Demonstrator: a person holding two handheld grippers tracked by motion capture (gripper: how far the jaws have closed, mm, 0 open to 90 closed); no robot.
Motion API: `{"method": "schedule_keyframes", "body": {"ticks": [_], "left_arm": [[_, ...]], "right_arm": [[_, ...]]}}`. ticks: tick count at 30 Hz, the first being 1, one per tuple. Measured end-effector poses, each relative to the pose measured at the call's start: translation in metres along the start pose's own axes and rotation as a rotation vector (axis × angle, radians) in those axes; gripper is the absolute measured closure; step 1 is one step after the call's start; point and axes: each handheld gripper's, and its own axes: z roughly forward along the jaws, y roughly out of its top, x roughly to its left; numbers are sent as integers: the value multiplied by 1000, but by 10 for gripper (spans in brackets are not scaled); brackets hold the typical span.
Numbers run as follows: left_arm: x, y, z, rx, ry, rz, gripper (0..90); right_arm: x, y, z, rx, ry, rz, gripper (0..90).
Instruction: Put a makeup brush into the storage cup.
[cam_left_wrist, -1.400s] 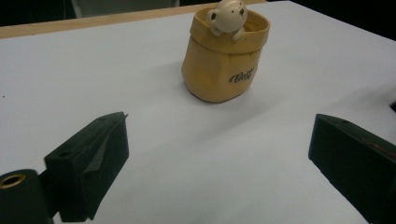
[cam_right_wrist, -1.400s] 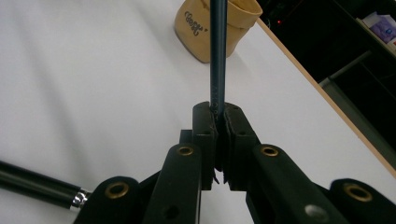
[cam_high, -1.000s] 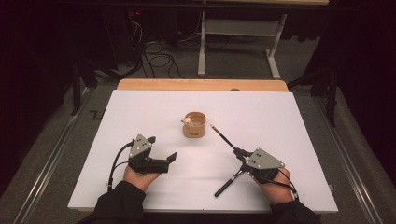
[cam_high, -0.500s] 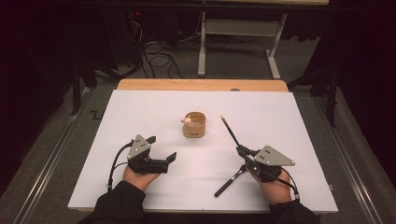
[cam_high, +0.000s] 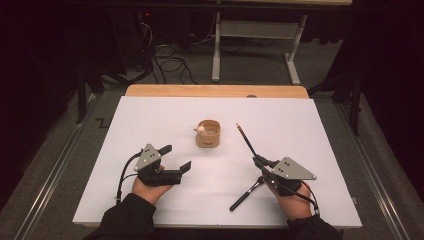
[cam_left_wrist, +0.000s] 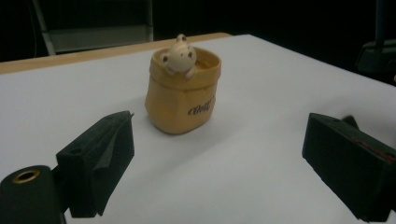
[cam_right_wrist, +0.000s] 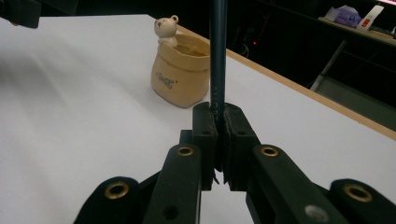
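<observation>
The right gripper (cam_high: 261, 164) is clamped tight on a dark pen (cam_high: 247, 142), which it holds about at the middle; the upper end rises ahead of the jaws and the lower end hangs behind and below them, near the white surface (cam_high: 310, 130). The left gripper (cam_high: 176, 158) stands wide with nothing between its jaws, though they have just been closing a little, and it points toward the small yellow pot (cam_left_wrist: 180, 91) ahead of it.

The pot, with a little bear figure (cam_right_wrist: 166, 27) on its rim, stands in front of both grippers, a bit to the left of the pen tip.

I think the main risk is the pot itself. It looks light and narrow, so if the pen tip meets the rim or the bear instead of the opening, the pot may slide or tip over. The pen is long and held at one point only, so it may turn in the grip when it touches something. The left gripper could steady the pot, but if it closes carelessly, it may push the pot away.
</observation>
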Motion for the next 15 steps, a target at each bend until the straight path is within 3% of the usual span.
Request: {"method": "schedule_keyframes", "body": {"ticks": [2,15], "left_arm": [[-1,6,0,-3,-14,-13,103],[-18,28,18,3,-40,9,46]], "right_arm": [[1,1,0,-8,-4,-5,864],[0,1,-3,-25,-25,-7,865]]}}
